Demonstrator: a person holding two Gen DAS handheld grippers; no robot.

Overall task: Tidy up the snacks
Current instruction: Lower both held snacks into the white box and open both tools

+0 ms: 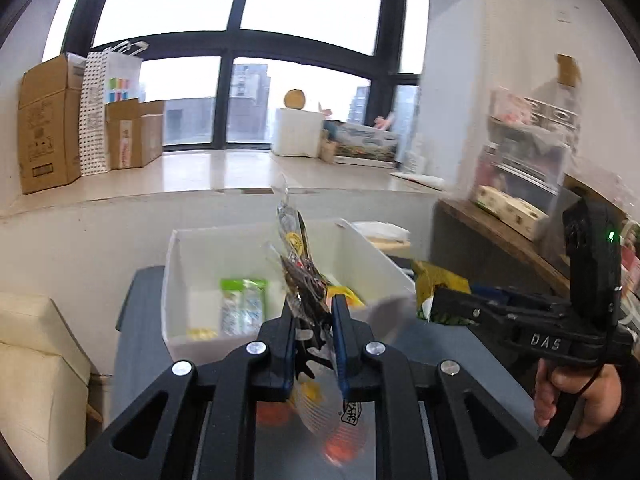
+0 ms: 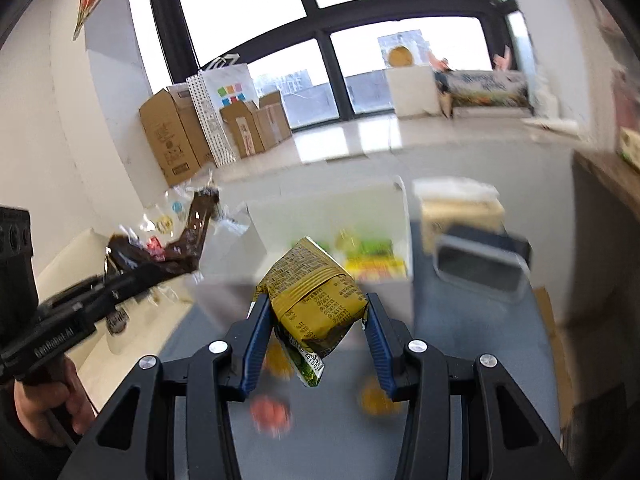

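My left gripper [image 1: 313,311] is shut on a clear snack bag [image 1: 298,268] with dark pieces inside, held up in front of the white bin [image 1: 220,232]. The bin holds green packets [image 1: 242,304] and a yellow one. In the right wrist view my right gripper [image 2: 316,306] is shut on a crumpled yellow packet [image 2: 316,296], lifted above the grey table [image 2: 460,340] just short of the bin [image 2: 320,208]. The left gripper [image 2: 160,274] with its clear bag [image 2: 188,236] shows at the left there. The right gripper [image 1: 438,300] and yellow packet [image 1: 434,280] show at the right of the left wrist view. Each tool is held by a hand.
Blurred orange and yellow small snacks [image 2: 272,412] lie on the table under the grippers. A dark grey tray [image 2: 480,268] sits right of the bin. A cream sofa [image 1: 32,360] is left of the table. Cardboard boxes [image 1: 48,128] line the windowsill, and a cluttered shelf [image 1: 508,208] is at the right.
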